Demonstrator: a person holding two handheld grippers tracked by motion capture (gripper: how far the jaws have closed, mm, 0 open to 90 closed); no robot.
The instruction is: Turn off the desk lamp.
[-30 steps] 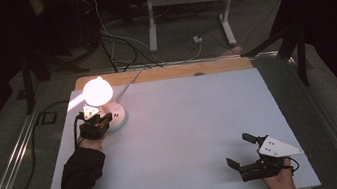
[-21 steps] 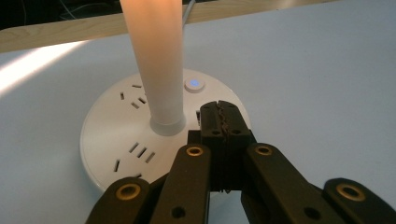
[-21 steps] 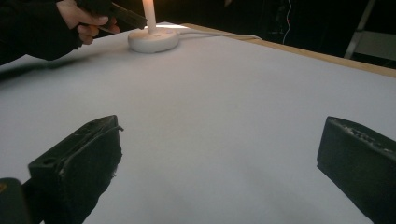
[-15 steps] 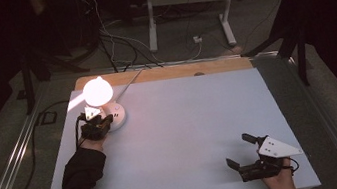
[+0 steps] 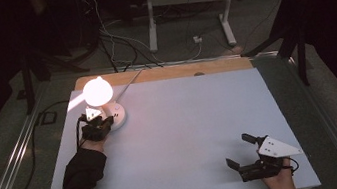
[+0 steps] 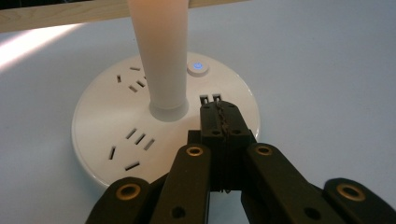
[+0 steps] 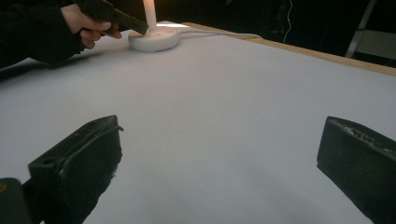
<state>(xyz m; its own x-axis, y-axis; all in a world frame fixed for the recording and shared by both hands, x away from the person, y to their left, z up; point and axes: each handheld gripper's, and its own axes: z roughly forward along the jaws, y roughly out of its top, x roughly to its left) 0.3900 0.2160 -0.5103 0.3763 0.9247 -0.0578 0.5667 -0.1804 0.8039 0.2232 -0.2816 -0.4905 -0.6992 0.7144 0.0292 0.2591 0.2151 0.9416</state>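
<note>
One lamp stands on the table [image 5: 188, 137], lit, its glowing globe [image 5: 97, 91] carried on a white stem [image 6: 159, 51] that rises from a round white base [image 6: 107, 116]. The left gripper [image 6: 219, 116] rests over the near edge of that base with its jaws pressed together on nothing, their tips just short of a pair of small slots and below the single round button [image 6: 197, 67], whose ring shows blue. In my judgement the closed jaws serve as a blunt poking tip — suited to pressing a switch, not to lifting the lamp. The base carries socket openings: three groups of slots can be counted to the left of the jaws and around the stem; any behind the stem are hidden. One white cord [image 7: 224, 32] leaves the base toward the far edge of the table. The right gripper [image 5: 249, 155] sits well apart near the person's side, jaws spread wide with only bare table between them — apparently parked, out of the way. Two grippers, one lamp, one button; nothing else lies on the table.
</note>
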